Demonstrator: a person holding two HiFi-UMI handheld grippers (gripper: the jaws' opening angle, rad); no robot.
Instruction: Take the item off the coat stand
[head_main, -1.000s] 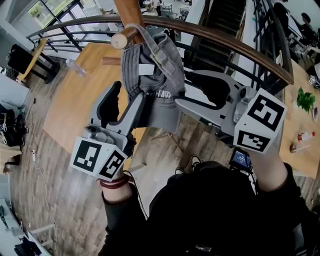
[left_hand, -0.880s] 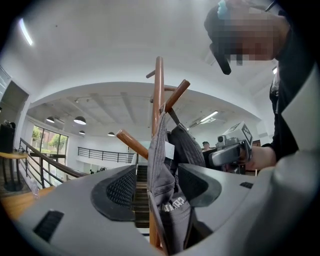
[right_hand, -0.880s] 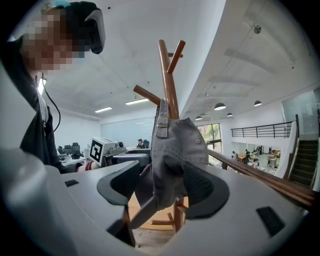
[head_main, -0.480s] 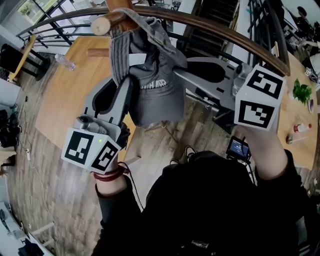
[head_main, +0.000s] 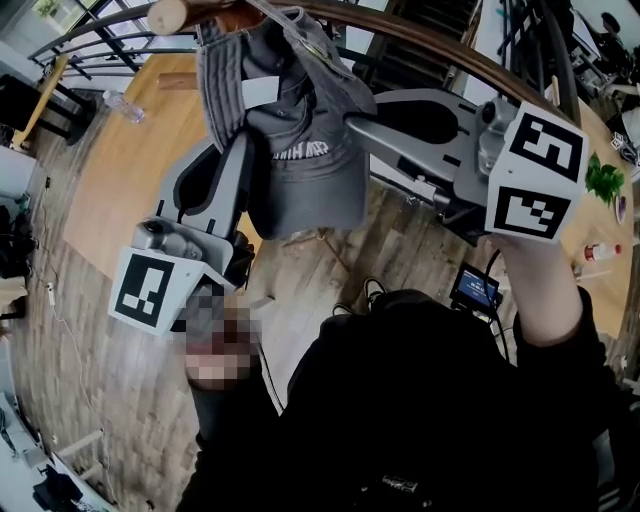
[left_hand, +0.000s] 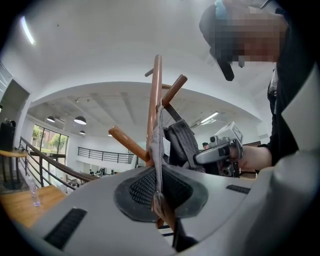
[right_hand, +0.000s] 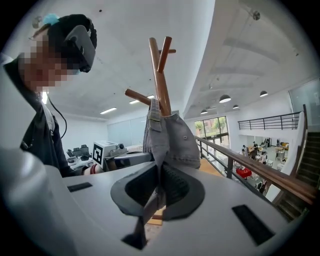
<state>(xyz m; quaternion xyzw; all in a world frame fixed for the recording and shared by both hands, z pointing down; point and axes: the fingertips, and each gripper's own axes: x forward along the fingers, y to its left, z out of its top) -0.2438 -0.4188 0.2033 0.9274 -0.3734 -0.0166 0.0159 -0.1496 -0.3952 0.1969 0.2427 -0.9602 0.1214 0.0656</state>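
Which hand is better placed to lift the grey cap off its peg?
Probably left. Both grippers have just closed on the grey fabric cap, but the left gripper grips nearer the free end of the wooden peg, the right gripper farther.

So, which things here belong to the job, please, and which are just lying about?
Job: grey cap; coat stand; left hand-held gripper and right hand-held gripper, both just closed on the cap.
Lying about: plastic bottle; plant.

One cap, one coat stand, two grippers.
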